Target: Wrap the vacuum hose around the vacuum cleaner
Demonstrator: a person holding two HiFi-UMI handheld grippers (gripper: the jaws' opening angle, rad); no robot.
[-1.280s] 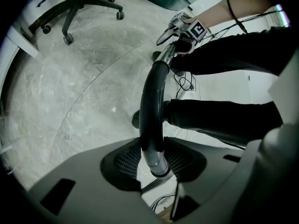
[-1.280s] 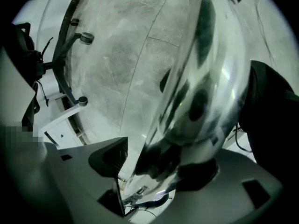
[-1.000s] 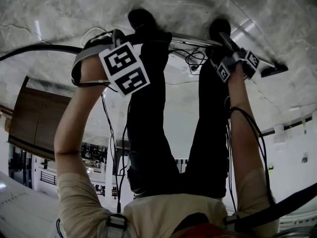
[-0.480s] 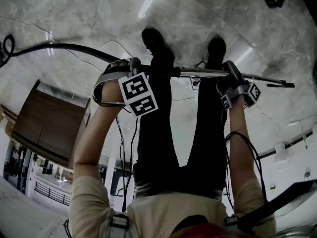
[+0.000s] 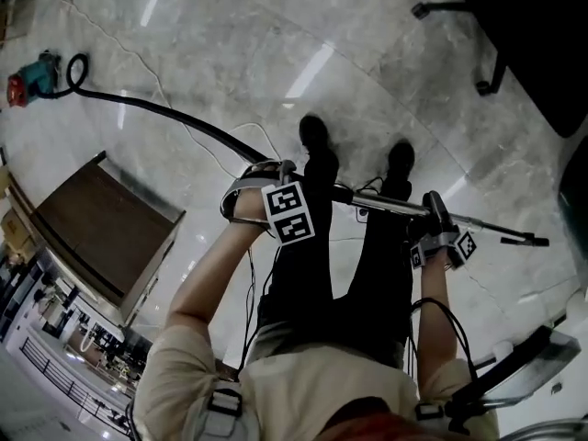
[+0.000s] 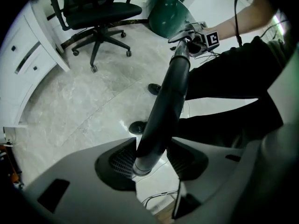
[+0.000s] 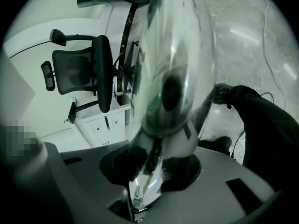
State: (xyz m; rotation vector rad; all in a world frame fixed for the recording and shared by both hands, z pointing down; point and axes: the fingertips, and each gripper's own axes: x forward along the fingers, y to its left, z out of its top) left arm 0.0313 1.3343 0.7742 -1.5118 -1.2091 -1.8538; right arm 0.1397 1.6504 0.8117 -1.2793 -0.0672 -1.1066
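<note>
**Hose and wand held over a marble floor, cleaner well apart**

A person stands on a pale marble floor (image 5: 386, 62) with a gripper in each hand. The left gripper (image 5: 285, 169) has its fingers (image 6: 119, 164) pinching the black end of the vacuum hose (image 5: 175, 118). They have just been easing apart, yet the hose sits between them with a pad pressed on each side. The right gripper (image 5: 432, 206) pinches the chrome wand (image 5: 386, 207). Its fingers (image 7: 188, 171) have just been closing, and the shiny tube is clamped between them.

Each gripper carries a cube (image 5: 296, 211) printed with black-and-white square markers.

From the left gripper the hose arcs away to the teal and red vacuum cleaner (image 5: 32, 76). The cleaner lies on the floor near the upper left corner of the head view, well apart from the person's shoes (image 5: 317, 136). The wand runs to the person's right, past the right gripper.

A brown wooden cabinet (image 5: 92, 223) stands at the person's left. A black office chair (image 6: 96, 13) and a white drawer unit (image 7: 105, 125), its drawers shut, stand farther off.
</note>
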